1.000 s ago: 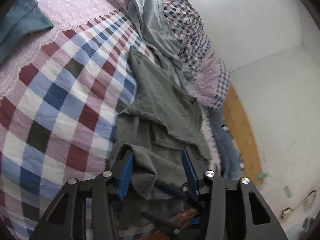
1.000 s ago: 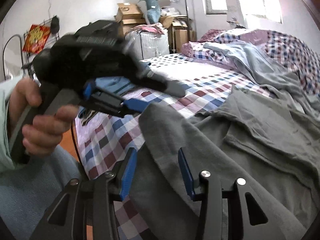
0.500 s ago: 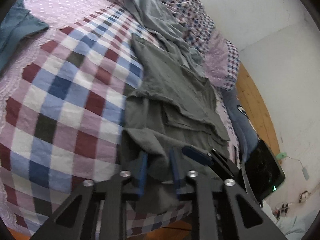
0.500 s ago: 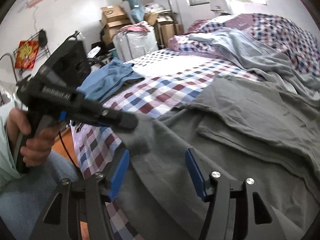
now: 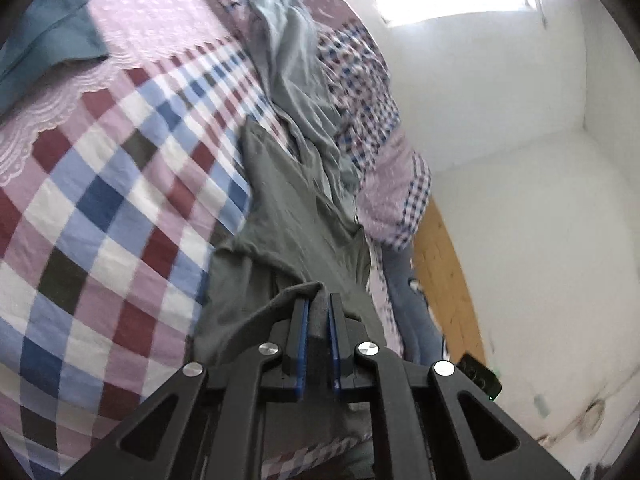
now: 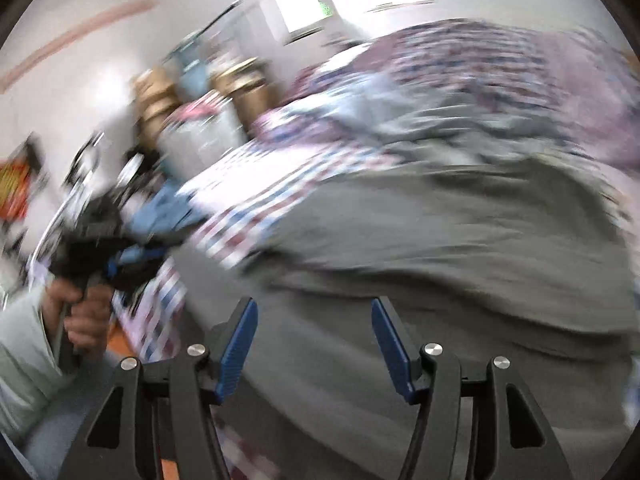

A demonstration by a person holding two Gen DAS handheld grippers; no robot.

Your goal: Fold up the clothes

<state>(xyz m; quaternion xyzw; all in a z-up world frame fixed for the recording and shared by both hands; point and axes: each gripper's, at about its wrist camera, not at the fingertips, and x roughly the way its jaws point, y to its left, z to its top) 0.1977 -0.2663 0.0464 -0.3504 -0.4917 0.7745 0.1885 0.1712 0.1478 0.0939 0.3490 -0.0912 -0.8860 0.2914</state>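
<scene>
Now your left gripper (image 5: 318, 312) pinches the gray shirt (image 5: 288, 216) on the bed (image 5: 100, 200), your right gripper (image 6: 314, 340) gapes empty, and folding isn't done.

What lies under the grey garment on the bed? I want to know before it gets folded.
Under the grey garment the checked bedsheet shows along its left edge. The left gripper pinches its near edge. What lies beneath its middle is covered.

No text, label or number can be read anywhere in either view.
</scene>
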